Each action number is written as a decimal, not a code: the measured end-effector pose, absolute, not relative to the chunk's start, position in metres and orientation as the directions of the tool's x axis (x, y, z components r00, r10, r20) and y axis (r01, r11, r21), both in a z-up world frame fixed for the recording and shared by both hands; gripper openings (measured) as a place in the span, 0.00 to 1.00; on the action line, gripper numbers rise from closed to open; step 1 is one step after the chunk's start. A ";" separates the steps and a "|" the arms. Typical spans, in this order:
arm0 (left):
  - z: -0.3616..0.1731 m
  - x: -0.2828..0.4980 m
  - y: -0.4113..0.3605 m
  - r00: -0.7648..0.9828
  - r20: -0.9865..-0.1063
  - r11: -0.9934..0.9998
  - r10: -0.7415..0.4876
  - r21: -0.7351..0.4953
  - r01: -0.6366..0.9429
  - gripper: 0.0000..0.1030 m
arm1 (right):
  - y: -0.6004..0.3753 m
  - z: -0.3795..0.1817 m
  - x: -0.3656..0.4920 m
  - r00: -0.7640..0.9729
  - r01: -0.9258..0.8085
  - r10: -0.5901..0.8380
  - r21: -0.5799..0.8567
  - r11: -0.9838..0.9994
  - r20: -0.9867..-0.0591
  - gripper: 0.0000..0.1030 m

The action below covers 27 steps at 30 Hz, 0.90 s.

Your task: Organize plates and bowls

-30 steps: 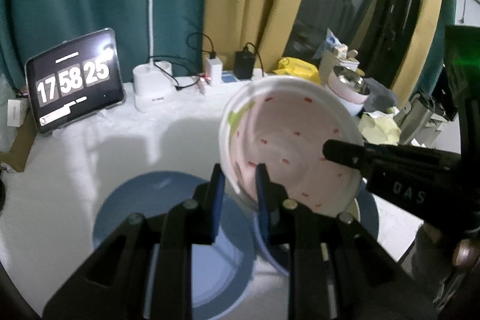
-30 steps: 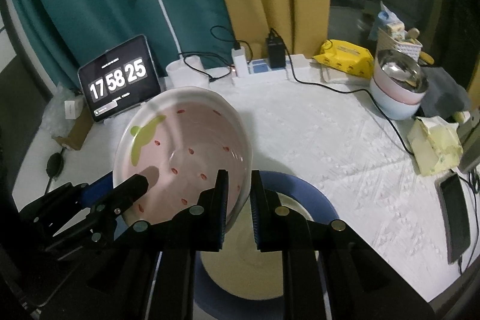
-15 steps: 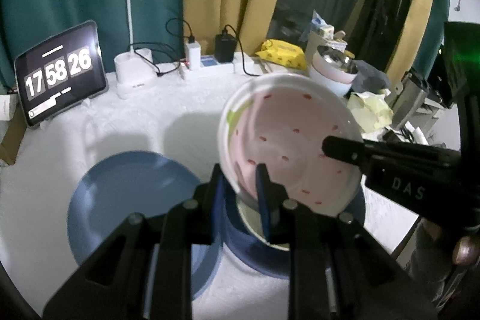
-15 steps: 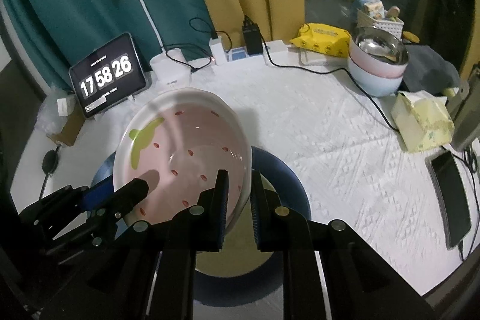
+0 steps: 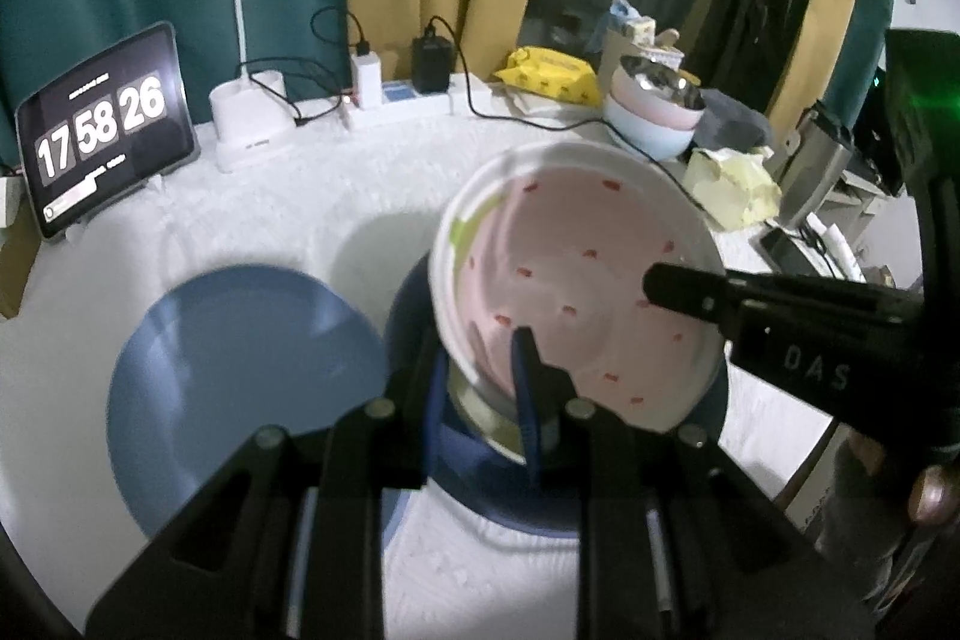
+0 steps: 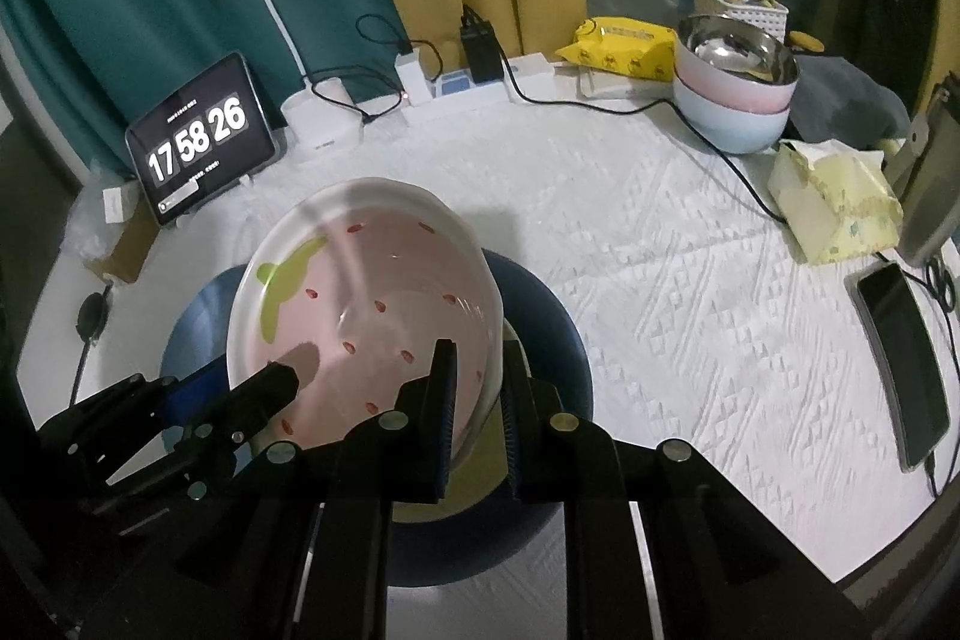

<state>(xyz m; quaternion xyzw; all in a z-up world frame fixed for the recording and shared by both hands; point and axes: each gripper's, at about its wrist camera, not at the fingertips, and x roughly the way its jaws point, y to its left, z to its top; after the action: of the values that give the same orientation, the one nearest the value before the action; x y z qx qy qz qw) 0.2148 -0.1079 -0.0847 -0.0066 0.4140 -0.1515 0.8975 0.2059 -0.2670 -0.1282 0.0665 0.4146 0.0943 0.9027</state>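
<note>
With both the left hand-held gripper (image 5: 480,382) and the right hand-held gripper (image 6: 477,388) clamped on opposite rims of the pink bowl (image 6: 366,316), held tilted above the dark blue plate (image 6: 558,340), level it, lower evenly, and release both sides together.

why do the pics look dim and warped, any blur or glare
Left wrist view: fisheye bends the curtains and darkens the corners; the pink strawberry bowl casts a soft shadow on the white tablecloth, and the left gripper is slightly blurred. Right wrist view: dim room, sharper; a faint glare streak crosses the bowl, and the clock tablet glows brightest.
</note>
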 end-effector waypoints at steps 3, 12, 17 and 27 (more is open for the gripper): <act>-0.089 0.213 -0.109 0.604 -0.747 0.954 -0.277 -0.136 0.269 0.21 | -0.269 -0.134 0.206 0.630 -0.111 0.223 0.197 0.974 -0.744 0.15; -0.096 0.210 -0.114 0.592 -0.761 0.955 -0.264 -0.119 0.273 0.21 | -0.270 -0.144 0.205 0.616 -0.102 0.217 0.196 0.975 -0.757 0.15; -0.098 0.211 -0.116 0.583 -0.768 0.954 -0.263 -0.118 0.275 0.21 | -0.271 -0.149 0.206 0.606 -0.098 0.212 0.193 0.976 -0.767 0.15; -0.100 0.211 -0.119 0.583 -0.774 0.957 -0.246 -0.099 0.273 0.22 | -0.269 -0.150 0.208 0.609 -0.108 0.198 0.167 0.980 -0.768 0.17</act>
<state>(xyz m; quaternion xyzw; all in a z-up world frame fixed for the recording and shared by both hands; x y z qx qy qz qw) 0.2112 -0.1192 -0.1001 0.0155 0.4327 -0.1459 0.8895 0.2075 -0.2690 -0.1498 0.0520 0.4340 0.0854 0.8953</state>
